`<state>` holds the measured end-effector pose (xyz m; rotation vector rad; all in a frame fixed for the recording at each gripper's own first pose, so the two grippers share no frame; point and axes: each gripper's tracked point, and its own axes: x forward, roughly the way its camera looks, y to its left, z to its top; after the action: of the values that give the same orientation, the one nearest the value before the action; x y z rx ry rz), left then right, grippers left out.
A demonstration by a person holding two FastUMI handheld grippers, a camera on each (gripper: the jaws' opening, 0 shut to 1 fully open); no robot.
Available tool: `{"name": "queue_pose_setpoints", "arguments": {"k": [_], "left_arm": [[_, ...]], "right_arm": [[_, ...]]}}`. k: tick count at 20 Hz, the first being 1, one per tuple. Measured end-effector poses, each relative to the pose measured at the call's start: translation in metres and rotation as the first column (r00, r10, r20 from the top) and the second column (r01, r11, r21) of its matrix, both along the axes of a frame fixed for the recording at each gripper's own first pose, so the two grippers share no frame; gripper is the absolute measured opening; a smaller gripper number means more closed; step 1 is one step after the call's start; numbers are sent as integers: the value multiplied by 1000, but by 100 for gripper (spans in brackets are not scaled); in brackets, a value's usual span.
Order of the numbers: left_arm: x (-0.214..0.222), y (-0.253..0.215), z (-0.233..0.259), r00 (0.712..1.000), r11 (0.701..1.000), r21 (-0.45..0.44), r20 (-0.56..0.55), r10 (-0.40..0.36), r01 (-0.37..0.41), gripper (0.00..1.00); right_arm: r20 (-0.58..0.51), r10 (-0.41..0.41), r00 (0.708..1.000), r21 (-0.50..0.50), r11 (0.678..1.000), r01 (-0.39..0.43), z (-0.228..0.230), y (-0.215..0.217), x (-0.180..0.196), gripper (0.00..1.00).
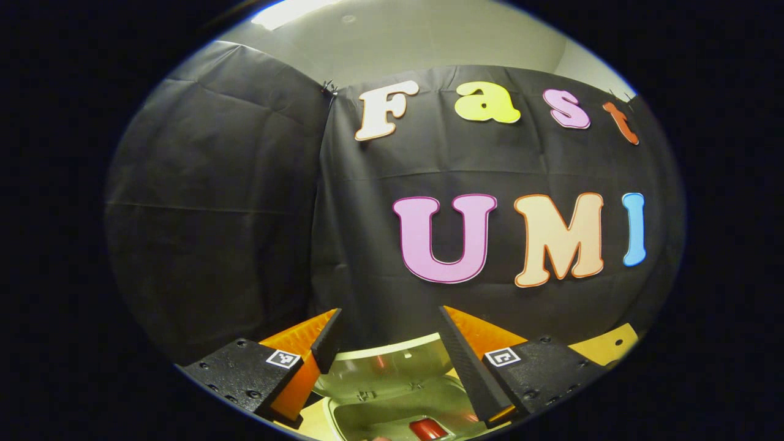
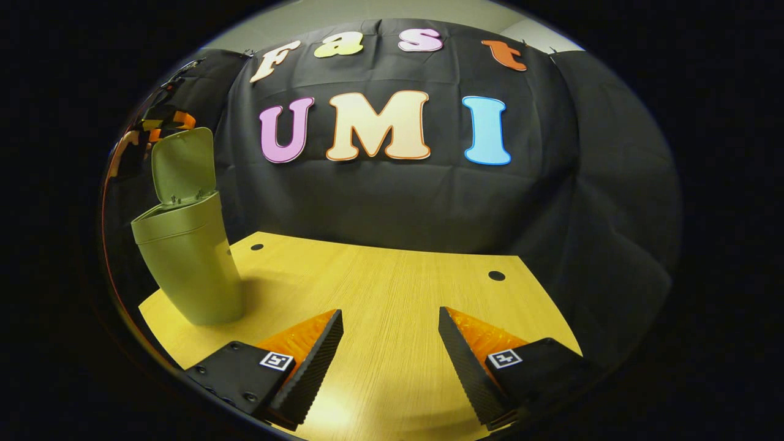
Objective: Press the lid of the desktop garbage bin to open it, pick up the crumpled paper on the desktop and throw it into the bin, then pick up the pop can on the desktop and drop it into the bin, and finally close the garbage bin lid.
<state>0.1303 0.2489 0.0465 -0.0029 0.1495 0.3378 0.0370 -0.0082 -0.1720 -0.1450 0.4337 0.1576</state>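
Left gripper view: the left gripper (image 1: 389, 343) hung right over the open garbage bin (image 1: 398, 410), fingers (image 1: 468, 367) spread wide apart w/ nothing between them, touching nothing. Below the gap the bin's lid (image 1: 383, 367) stood tipped up, its inner face toward the camera. Down inside the bin's mouth lay sth red (image 1: 427, 429), prob. the pop can, though too little of it showed to be sure. A strip of the wooden table (image 1: 612, 344) peeked out at the right, past the finger.

Right gripper view: the right gripper (image 2: 391, 343) sat low over bare tabletop (image 2: 392, 288), fingers (image 2: 315, 358) likewise wide apart, holding nothing. The bin (image 2: 187, 263) stood upright at the table's left side, well apart from this gripper, lid (image 2: 182, 164) raised. Behind and above the lid, part of the other gripper (image 2: 165, 122) showed at the edge, blurred.
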Motion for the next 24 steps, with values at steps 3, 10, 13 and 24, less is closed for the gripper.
{"name": "queue_pose_setpoints", "arguments": {"k": [3,10,13,24], "left_arm": [[-18,-18,-10,1000,999,-40,-6,-19,19,94],[-51,-52,-41,997,995,-75,-39,-67,63,94],[-63,-63,-61,995,993,-102,-68,-73,66,94],[-91,-93,-135,977,984,-151,-178,-120,93,93]], "right_arm": [[-13,25,1000,8,1000,-25,-3,6,1,99],[-35,72,997,35,997,-70,-2,23,7,99],[-33,90,995,47,995,-88,-1,31,6,99],[-54,120,991,13,993,-119,-7,42,2,99]]}}
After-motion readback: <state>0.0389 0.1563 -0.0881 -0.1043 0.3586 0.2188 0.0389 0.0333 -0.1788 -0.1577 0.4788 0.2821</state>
